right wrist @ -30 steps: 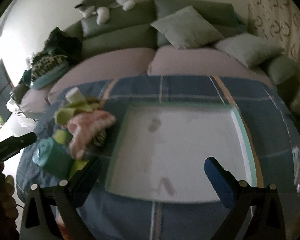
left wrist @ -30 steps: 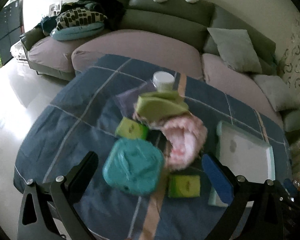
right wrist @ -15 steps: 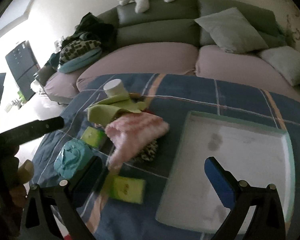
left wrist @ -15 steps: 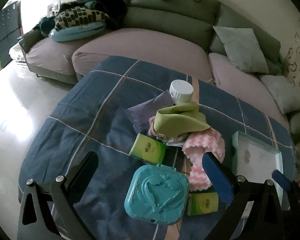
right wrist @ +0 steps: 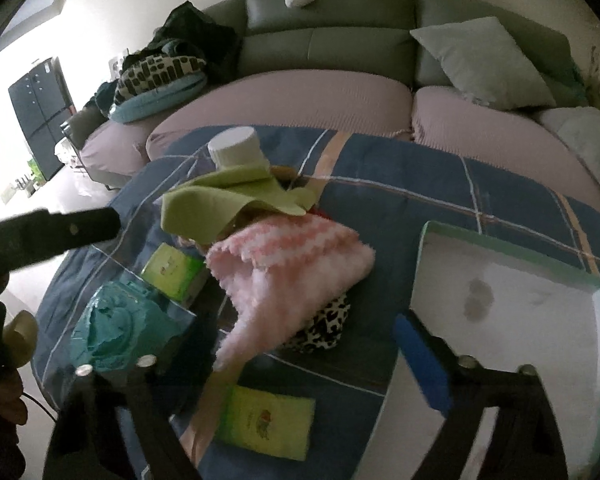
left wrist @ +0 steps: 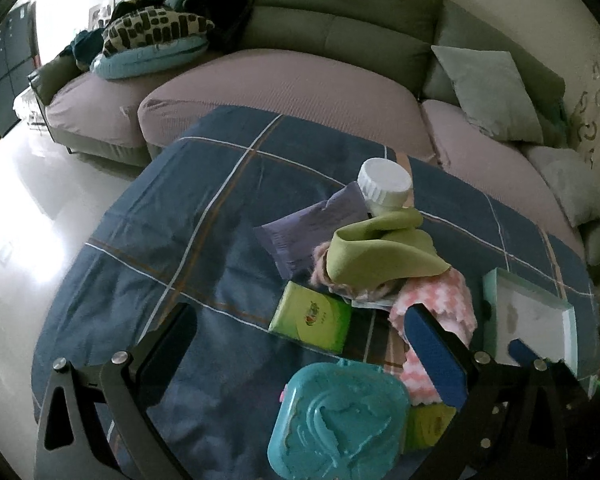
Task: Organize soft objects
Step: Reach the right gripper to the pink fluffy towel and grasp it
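Observation:
A pile of soft things lies on the blue plaid table: a green cloth [left wrist: 380, 252] [right wrist: 228, 200] on top, a fluffy pink cloth [right wrist: 292, 268] [left wrist: 440, 308] under it, and a leopard-print piece [right wrist: 324, 328] beneath. My left gripper [left wrist: 300, 360] is open and empty, above the teal case [left wrist: 336, 420]. My right gripper [right wrist: 300, 364] is open and empty, just in front of the pink cloth. A white tray [right wrist: 512, 292] [left wrist: 532, 312] sits to the right.
Two green tissue packs [left wrist: 312, 316] [right wrist: 268, 420], a purple packet [left wrist: 308, 228] and a white-capped bottle [left wrist: 384, 188] [right wrist: 236, 148] lie by the pile. The left gripper's arm [right wrist: 48, 232] crosses the right view. A sofa [left wrist: 300, 80] with cushions stands behind.
Both grippers have swung left. The right gripper moved from over the tray toward the pile, and the left one pulled back toward the table's left side.

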